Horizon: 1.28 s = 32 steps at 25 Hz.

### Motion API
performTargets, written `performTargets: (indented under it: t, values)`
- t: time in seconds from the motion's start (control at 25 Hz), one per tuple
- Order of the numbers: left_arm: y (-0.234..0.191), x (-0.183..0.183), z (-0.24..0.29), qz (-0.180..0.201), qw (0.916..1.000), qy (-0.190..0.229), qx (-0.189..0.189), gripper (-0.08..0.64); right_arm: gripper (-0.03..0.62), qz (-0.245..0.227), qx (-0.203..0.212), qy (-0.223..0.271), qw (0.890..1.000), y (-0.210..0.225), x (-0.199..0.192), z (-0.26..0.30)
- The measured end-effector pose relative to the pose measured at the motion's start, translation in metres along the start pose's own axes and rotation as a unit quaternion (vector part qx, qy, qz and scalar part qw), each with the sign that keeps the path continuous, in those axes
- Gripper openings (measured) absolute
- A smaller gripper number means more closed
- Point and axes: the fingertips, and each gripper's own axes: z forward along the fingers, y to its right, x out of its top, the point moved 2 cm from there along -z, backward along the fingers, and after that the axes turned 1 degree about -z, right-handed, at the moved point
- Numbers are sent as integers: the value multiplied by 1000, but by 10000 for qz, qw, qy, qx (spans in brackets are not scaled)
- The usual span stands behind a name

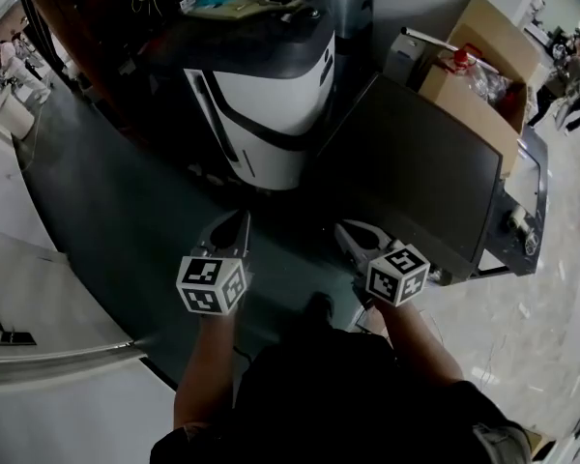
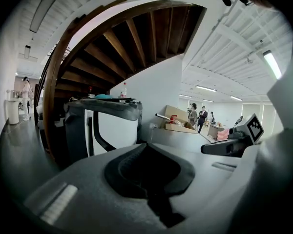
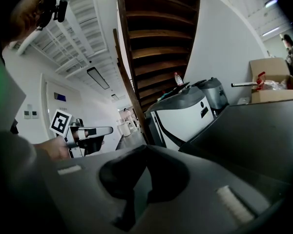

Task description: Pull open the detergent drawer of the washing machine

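While the person is holding both tools out ahead, the head view is showing the left gripper (image 1: 234, 222) and the right gripper (image 1: 353, 232) side by side above a dark floor (image 1: 116, 211), each with its jaws pressed together and carrying nothing. Ahead of the left gripper's tips, well apart from them, a white machine with a dark top (image 1: 271, 114) is standing. Just ahead of the right gripper, a dark box-shaped machine (image 1: 416, 172) is sitting, with a cardboard box (image 1: 474, 95) beyond it. Which of the two has the detergent drawer cannot be told, and no drawer front is showing.

Looking along the left gripper (image 2: 145, 146), its own view is showing the jaws meeting with nothing between them. The white machine (image 2: 115, 128) is standing straight ahead under a wooden staircase (image 2: 122, 48), and the right gripper (image 2: 207, 150) is pointing in from the right.

Looking along the right gripper (image 3: 145, 149), that view is showing closed, empty jaws too. The white machine (image 3: 185, 116) is lying ahead, the dark machine (image 3: 254, 130) is filling the right side, and the left gripper (image 3: 107, 129) is showing on the left.
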Motion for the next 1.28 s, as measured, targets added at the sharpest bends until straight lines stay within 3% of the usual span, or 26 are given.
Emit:
performTargets:
  t: [0.48, 0.8, 0.96, 1.12, 1.28]
  values:
    - [26, 26, 95, 209, 9988, -207, -381, 11, 2, 13, -109, 73, 9999, 73, 34, 20]
    - [-17, 42, 152, 274, 9947, -221, -969, 11, 2, 265, -836, 174, 9960, 104, 43, 54]
    - [-53, 56, 184, 660, 9869, -309, -1442, 11, 2, 450, -1388, 349, 9887, 110, 51, 84]
    - [-79, 76, 203, 1104, 9727, -330, -2012, 11, 2, 669, -2128, 649, 9726, 113, 62, 102]
    - [-92, 75, 216, 1148, 9591, -428, -2553, 11, 2, 620, -2586, 759, 9610, 105, 67, 114]
